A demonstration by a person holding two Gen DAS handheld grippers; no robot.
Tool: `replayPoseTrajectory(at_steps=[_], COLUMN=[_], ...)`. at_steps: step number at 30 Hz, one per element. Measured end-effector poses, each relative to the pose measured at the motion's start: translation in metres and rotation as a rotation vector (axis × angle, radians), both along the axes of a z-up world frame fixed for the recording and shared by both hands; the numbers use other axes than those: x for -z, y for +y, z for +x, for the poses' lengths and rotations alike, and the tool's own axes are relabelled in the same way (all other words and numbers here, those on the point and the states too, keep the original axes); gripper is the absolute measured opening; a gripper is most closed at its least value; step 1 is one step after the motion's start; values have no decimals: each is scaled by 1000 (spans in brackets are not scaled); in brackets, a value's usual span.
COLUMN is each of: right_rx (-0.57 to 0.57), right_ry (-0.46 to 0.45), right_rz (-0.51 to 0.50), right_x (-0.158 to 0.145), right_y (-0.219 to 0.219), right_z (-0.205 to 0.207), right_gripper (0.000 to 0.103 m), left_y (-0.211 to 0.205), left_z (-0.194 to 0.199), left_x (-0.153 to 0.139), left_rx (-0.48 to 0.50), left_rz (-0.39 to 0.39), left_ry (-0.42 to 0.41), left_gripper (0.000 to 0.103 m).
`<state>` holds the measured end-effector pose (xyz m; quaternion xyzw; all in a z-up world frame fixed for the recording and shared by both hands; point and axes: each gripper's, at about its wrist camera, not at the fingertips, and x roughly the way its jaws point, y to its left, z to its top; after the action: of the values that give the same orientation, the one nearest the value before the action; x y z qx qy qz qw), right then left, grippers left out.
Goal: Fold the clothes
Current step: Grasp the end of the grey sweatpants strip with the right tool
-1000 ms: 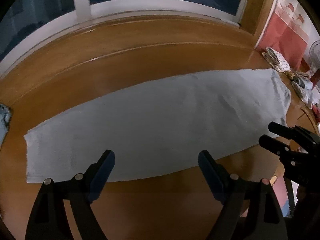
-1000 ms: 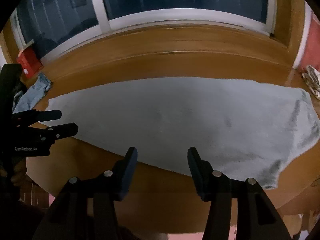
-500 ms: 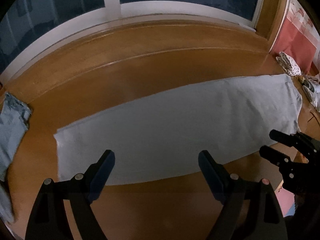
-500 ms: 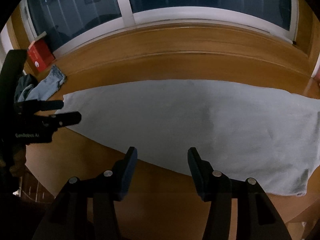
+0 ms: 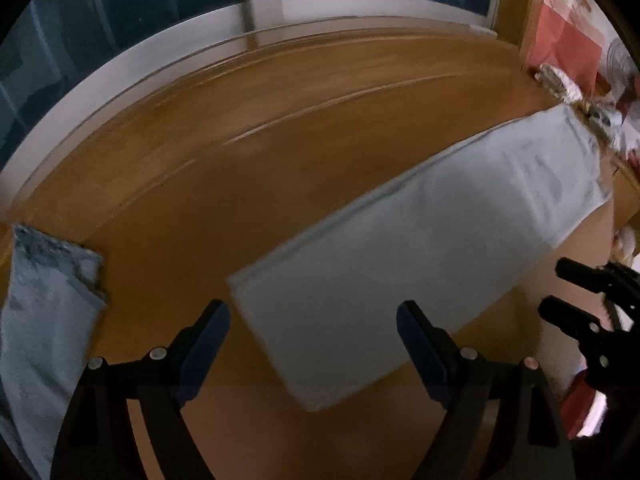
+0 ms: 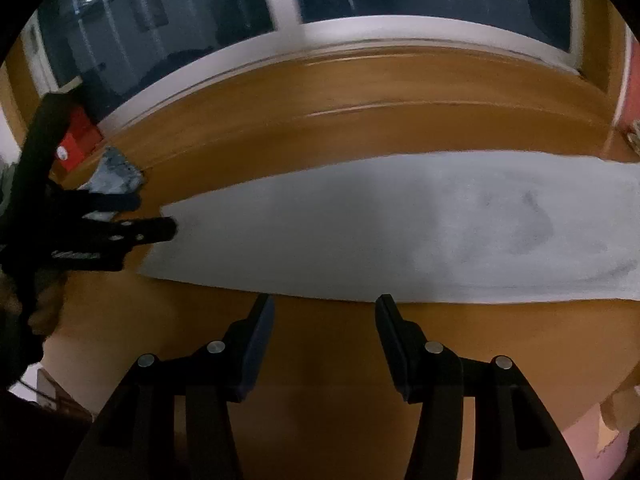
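Grey garment [image 5: 420, 264]: lies flat as a long narrow band along the wooden table [image 5: 240, 168], near edge close to the table front; judged already doubled lengthwise, so laid out for a crosswise fold.
Left gripper [image 5: 312, 328]: fingers wide apart, clamping nothing, poised over the band's left end.
Right gripper [image 6: 324, 320]: fingers apart, empty, level just short of the near hem.
Denim piece [image 5: 44, 300]: set aside at far left, well apart.

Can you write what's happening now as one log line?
left gripper: open, empty | right gripper: open, empty | grey cloth: flat on wooden table
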<state>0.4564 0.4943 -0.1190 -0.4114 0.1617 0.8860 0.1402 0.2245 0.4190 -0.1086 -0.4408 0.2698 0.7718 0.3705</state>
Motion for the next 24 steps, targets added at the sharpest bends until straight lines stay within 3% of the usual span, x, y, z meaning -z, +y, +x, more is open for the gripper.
replayPoseTrajectory(at_steps=[7, 13, 15, 18, 24], right_rx=[-62, -110, -128, -147, -144], right_ry=[16, 34, 30, 21, 7], right_rz=[6, 44, 52, 67, 161], right_x=[10, 9, 12, 16, 21], right_y=[-38, -68, -75, -82, -88], right_z=[-56, -61, -65, -68, -63], right_gripper=[52, 53, 61, 62, 65], left_y=[3, 26, 36, 44, 55], left_z=[-37, -41, -43, -48, -57], left_x=[14, 26, 32, 41, 48], left_rx=[41, 85, 88, 94, 74], left_rz=[-13, -6, -3, -3, 50], left_ry=[-28, -34, -31, -44, -71], left_gripper=[85, 85, 85, 85, 85])
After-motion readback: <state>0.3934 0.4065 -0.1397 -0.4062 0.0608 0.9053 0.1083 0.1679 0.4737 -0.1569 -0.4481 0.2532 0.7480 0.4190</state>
